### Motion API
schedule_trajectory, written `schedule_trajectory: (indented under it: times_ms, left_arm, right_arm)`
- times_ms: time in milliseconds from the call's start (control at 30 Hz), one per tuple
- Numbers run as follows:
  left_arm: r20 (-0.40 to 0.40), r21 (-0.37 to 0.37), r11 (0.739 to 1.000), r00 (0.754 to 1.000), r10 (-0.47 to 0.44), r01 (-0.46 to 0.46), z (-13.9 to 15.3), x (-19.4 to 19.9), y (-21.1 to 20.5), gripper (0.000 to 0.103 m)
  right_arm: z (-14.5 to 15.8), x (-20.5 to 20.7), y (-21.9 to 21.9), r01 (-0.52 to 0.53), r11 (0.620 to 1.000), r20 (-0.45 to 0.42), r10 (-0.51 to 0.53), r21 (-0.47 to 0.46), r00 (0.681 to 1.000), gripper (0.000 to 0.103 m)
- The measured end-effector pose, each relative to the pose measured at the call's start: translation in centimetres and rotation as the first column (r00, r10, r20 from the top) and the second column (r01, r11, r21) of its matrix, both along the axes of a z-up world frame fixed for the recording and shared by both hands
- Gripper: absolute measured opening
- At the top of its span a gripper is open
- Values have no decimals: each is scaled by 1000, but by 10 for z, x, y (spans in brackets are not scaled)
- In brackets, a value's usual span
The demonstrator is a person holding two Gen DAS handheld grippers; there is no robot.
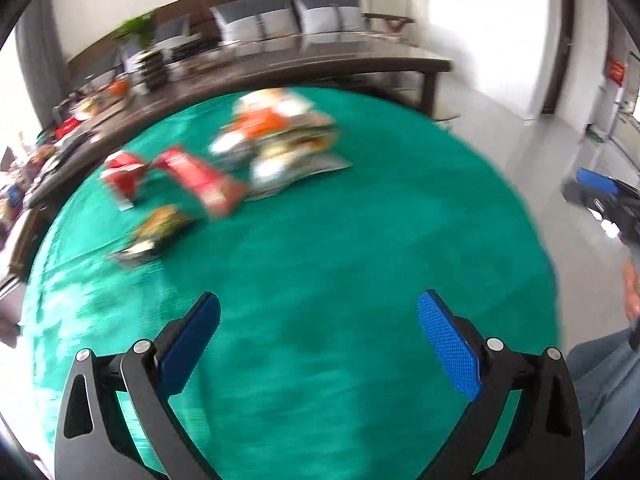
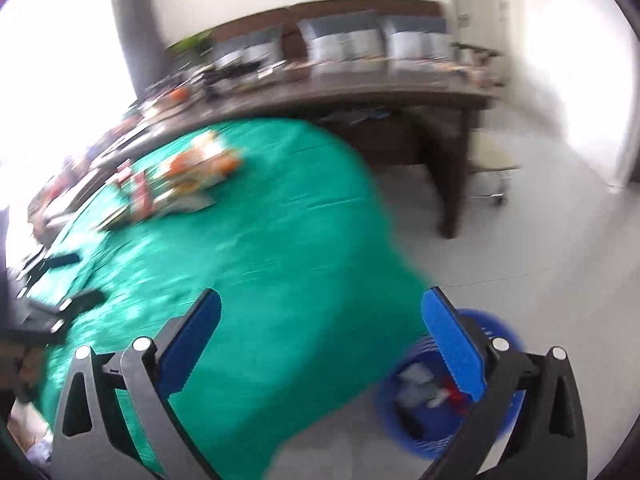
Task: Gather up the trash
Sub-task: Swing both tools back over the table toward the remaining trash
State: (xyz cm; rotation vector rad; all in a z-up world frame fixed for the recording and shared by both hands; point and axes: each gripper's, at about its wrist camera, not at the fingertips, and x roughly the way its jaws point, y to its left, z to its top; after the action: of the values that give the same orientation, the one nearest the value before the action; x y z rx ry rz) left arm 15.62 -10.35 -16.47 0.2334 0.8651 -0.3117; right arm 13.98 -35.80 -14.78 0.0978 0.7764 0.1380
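Daylight floods in from the window [image 2: 60, 60] on the left and a bright opening on the right, both blown out to white. Everything is smeared with motion blur, the wrappers [image 1: 224, 172] worst. Fisheye bending curves the room, with dark vignetting at the corners.

Right gripper [image 2: 320, 316] jaws wide, empty, above green cloth [image 2: 260, 280]; blurred wrappers [image 2: 188, 180] far left. Blue basket [image 2: 416, 420] on floor, lower right.

One green-covered table [image 1: 360, 240] held a blurred cluster of roughly five wrappers [image 1: 224, 168] at upper left of the frame; one blue basket [image 2: 404, 424] sat lower right in the right wrist view.
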Motion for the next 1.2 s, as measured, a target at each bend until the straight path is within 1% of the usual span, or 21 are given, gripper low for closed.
schedule_trajectory:
  times_ms: [100,133,233,333,400,433,567,600,700,933,1033,1133,1200]
  left_arm:
    - [-3,29,999,999,45,-45,-3,8,49,98]
    - [-7,31,998,999,53,-53,-4,11,59,98]
    - [-25,31,997,997,74,-73,-10,20,91,98]
    - [-53,32,998,997,60,-59,-21,26,108,98]
    - [-63,39,998,997,45,-43,-26,26,112,98]
    - [-66,24,999,997,30,-29,-27,26,115,98]
    - [-82,-10,1000,997,0,-1,-28,29,119,98]
    - [-87,-17,1000,996,-6,5,-29,30,119,98]
    - [-106,-45,999,994,-30,26,-30,38,122,98]
    - [-113,-48,992,986,-125,120,-31,59,125,99]
    - [-101,-35,993,988,-120,117,-31,79,126,99]
    - [-117,-91,992,988,-102,91,-29,104,130,99]
    - [-120,-122,988,987,-106,91,-27,117,131,99]
  right_arm:
    - [-2,10,56,-91,996,-41,91,-15,995,98]
    - [-4,17,73,-115,993,-60,114,-20,992,98]
    - [-11,36,110,-150,987,-113,143,-50,983,98]
    - [-23,60,143,-181,977,-151,163,-110,975,98]
    - [-30,69,151,-181,974,-165,158,-136,974,98]
    - [-34,74,155,-178,973,-172,151,-150,973,98]
    - [-45,77,161,-177,974,-197,148,-140,969,98]
    - [-46,76,162,-170,975,-179,144,-140,973,98]
    - [-45,72,160,-168,976,-180,141,-141,973,98]
    - [-44,71,160,-167,976,-180,140,-142,974,98]
    - [-44,71,160,-167,976,-181,140,-142,974,98]
    - [-45,72,160,-167,976,-181,140,-142,974,98]
    - [-44,71,159,-166,976,-181,140,-141,974,98]
